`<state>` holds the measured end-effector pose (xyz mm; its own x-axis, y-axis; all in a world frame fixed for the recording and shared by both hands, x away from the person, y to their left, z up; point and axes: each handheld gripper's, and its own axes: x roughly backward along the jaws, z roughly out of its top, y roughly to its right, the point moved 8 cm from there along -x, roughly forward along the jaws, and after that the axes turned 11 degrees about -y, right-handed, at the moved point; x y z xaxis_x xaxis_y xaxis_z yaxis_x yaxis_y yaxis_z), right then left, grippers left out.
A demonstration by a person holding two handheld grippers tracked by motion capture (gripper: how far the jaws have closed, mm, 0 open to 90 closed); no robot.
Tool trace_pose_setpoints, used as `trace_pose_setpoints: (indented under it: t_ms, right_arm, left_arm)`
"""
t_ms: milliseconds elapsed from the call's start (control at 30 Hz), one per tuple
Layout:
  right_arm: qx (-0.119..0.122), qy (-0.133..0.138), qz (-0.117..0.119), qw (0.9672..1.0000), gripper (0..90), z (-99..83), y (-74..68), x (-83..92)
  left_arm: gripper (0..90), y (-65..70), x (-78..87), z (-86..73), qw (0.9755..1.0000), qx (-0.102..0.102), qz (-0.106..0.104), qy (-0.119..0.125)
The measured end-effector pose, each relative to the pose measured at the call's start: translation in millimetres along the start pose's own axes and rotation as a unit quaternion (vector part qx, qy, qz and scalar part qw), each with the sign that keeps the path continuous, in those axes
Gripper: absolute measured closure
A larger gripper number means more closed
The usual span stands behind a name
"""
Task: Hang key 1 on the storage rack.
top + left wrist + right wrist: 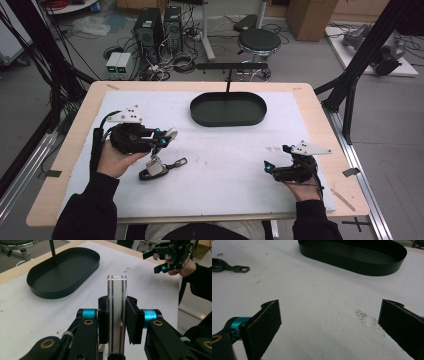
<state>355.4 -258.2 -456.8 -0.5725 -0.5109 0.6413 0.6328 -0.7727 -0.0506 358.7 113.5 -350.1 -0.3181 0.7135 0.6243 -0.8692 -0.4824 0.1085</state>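
My left gripper (167, 137) is at the left of the white mat, shut on a white strap (117, 290) with two dark lines, which stands upright between its pads. Just below it a silver watch-like piece (156, 167) with a dark strap (176, 163) is at the mat; I cannot tell whether it joins the white strap. The dark strap's end (240, 269) shows far off in the right gripper view. My right gripper (267, 167) rests low at the right, open, with bare mat between its jaws (329, 322). It also appears in the left gripper view (153, 261).
A black oval tray (227, 123) sits at the back middle of the mat, with nothing in it (50, 291) (362, 268). A black T-shaped stand (230, 67) rises behind it. The wooden table edge (65, 150) frames the mat. A stool (258, 41) and computers (150, 27) stand on the floor beyond.
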Motion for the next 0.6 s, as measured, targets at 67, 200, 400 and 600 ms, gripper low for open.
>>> trace_pose_setpoints:
  t_ms: [67, 200, 400, 600]
  right_arm:
    - [0.002, -0.002, 0.001, 1.0000, 3.8, -0.3, -0.5, -0.8]
    - [0.002, -0.001, 0.001, 1.0000, 3.8, 0.0, -0.3, -0.4]
    - [0.002, 0.000, 0.000, 1.0000, 3.8, -0.3, 0.4, -0.1]
    - [0.002, 0.001, 0.001, 1.0000, 3.7, 0.1, 1.8, -1.4]
  left_arm:
    - [74.4, -0.4, 0.3, 5.4, 1.0000, -0.004, 0.002, -0.001]
    - [74.3, -3.3, 2.1, 16.1, 1.0000, -0.007, 0.002, 0.001]
    - [74.3, -10.5, 1.1, 29.9, 0.9999, -0.011, -0.001, -0.005]
    - [74.3, -21.3, -3.5, 46.0, 0.9999, -0.008, 0.002, -0.012]
